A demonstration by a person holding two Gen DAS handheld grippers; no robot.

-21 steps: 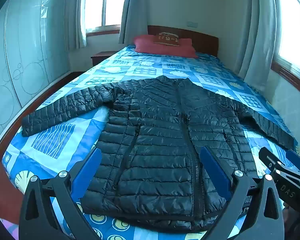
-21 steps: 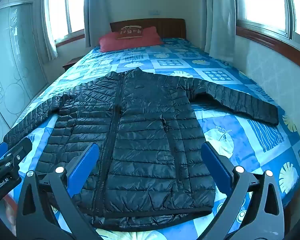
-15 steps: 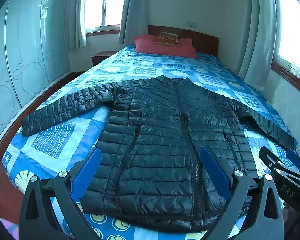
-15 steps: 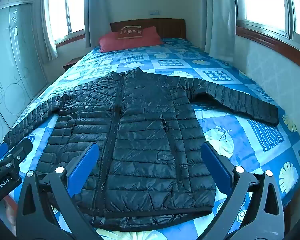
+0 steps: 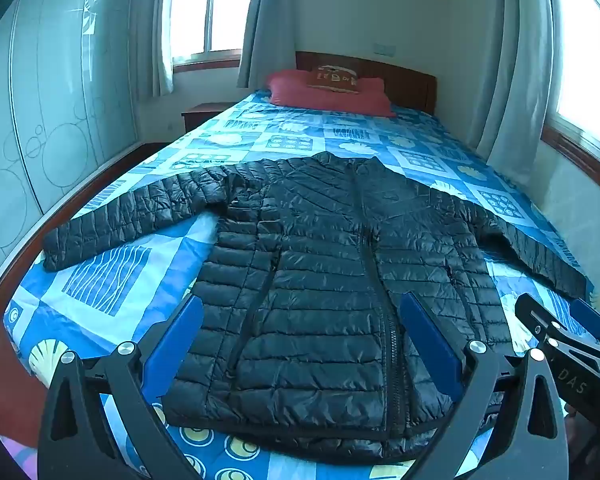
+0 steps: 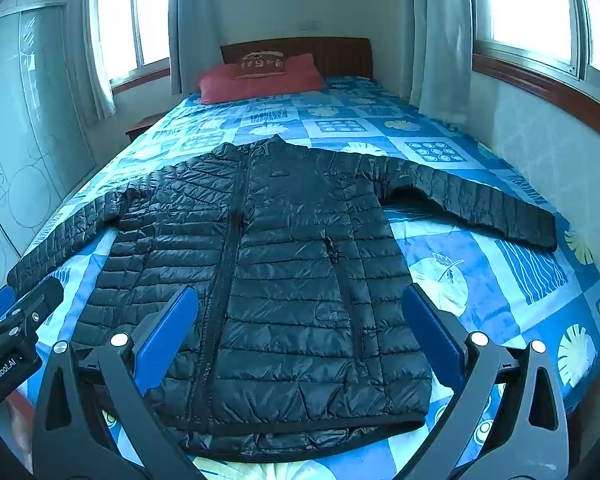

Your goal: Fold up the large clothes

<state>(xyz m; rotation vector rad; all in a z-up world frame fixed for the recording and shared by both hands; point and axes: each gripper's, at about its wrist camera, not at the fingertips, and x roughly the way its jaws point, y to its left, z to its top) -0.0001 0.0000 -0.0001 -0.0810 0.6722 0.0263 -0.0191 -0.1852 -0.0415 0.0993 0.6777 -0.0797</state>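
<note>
A black quilted puffer jacket (image 5: 324,280) (image 6: 276,272) lies flat and zipped on the bed, front up, collar toward the headboard, both sleeves spread out sideways. My left gripper (image 5: 300,340) hovers open above the hem end of the jacket, its blue pads wide apart with nothing between them. My right gripper (image 6: 300,332) hangs open beside it, also over the hem, empty. Each gripper shows at the edge of the other's view: the right gripper (image 5: 568,340) and the left gripper (image 6: 12,320).
The bed has a blue patterned cover (image 5: 112,276) (image 6: 532,272) and a red pillow (image 5: 328,92) (image 6: 260,80) by the wooden headboard. A wardrobe (image 5: 60,120) stands on the left, a wall with curtained windows (image 6: 540,120) on the right, a nightstand (image 5: 204,114) beside the bed.
</note>
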